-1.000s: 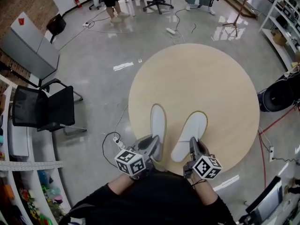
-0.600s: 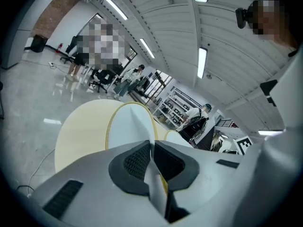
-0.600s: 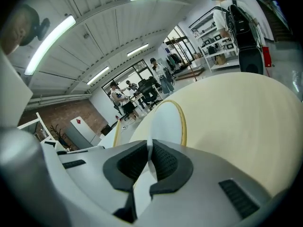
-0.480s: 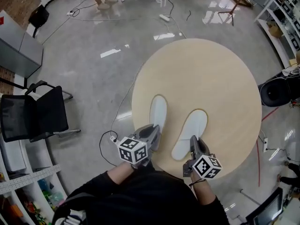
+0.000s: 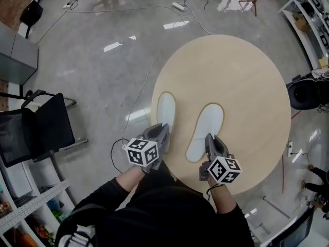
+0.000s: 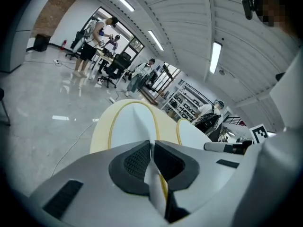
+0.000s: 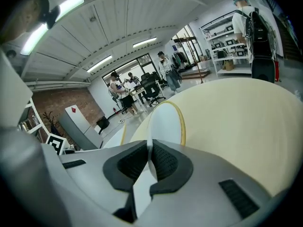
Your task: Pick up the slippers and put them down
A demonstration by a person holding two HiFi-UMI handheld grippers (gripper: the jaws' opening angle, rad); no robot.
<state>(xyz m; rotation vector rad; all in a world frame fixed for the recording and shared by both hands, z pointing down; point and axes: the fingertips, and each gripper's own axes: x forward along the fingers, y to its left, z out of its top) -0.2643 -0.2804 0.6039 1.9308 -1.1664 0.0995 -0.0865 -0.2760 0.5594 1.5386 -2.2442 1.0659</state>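
- Left slipper, white with a yellow rim, sits over the left edge of the round wooden table, toe pointing away from the person.
- Left gripper is on its heel end, jaws pinched tight, and the slipper's thin edge is squeezed between the dark ribbed pads.
- Right slipper is just beside the first, apart from it and angled slightly to the right, further in on the table top.
- Right gripper has the heel end here too, jaws closed hard on the white edge, pads pressing on both faces.
- Resting on the wood or lifted just clear? Can't tell for either slipper.
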